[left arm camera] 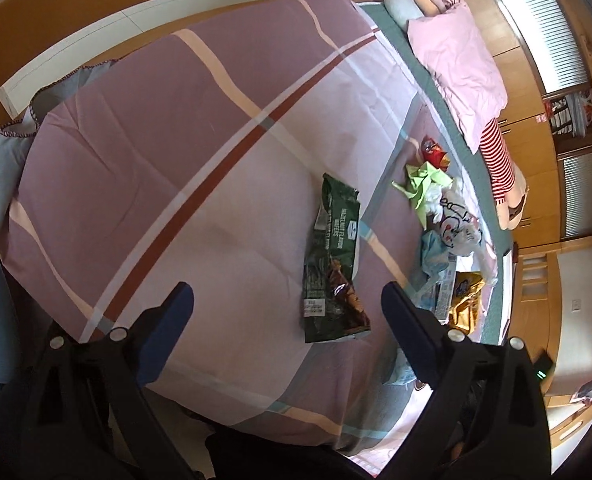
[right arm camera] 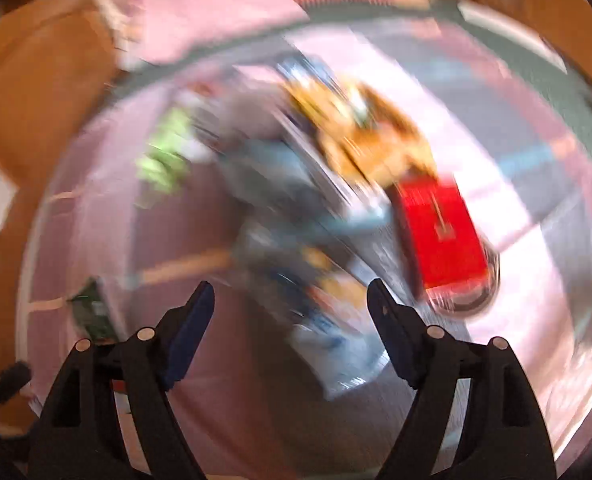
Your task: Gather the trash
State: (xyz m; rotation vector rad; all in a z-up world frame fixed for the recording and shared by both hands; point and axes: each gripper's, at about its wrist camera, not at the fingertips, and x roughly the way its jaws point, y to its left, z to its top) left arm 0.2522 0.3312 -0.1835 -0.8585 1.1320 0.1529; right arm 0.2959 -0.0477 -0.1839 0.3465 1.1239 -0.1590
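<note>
A flat green wafer wrapper [left arm camera: 332, 264] lies on the pink striped bedspread [left arm camera: 168, 152], just ahead of my open, empty left gripper [left arm camera: 288, 300]. To its right lies a heap of trash: green paper [left arm camera: 424, 184], a red snack bag [left arm camera: 434, 154], a white printed plastic bag [left arm camera: 456, 220], a blue wrapper [left arm camera: 436, 252] and a yellow bag [left arm camera: 466, 300]. The right wrist view is motion-blurred. My right gripper [right arm camera: 290, 296] is open and empty above that heap: a yellow bag [right arm camera: 360, 128], a red packet [right arm camera: 442, 232], bluish wrappers [right arm camera: 280, 168] and green paper [right arm camera: 164, 160].
A pink pillow [left arm camera: 456, 68] and a doll with red striped legs [left arm camera: 500, 160] lie along the bed's far right side. Wooden cabinets [left arm camera: 552, 184] and windows with blinds [left arm camera: 536, 20] stand beyond. A blue blanket [left arm camera: 12, 152] hangs at the bed's left edge.
</note>
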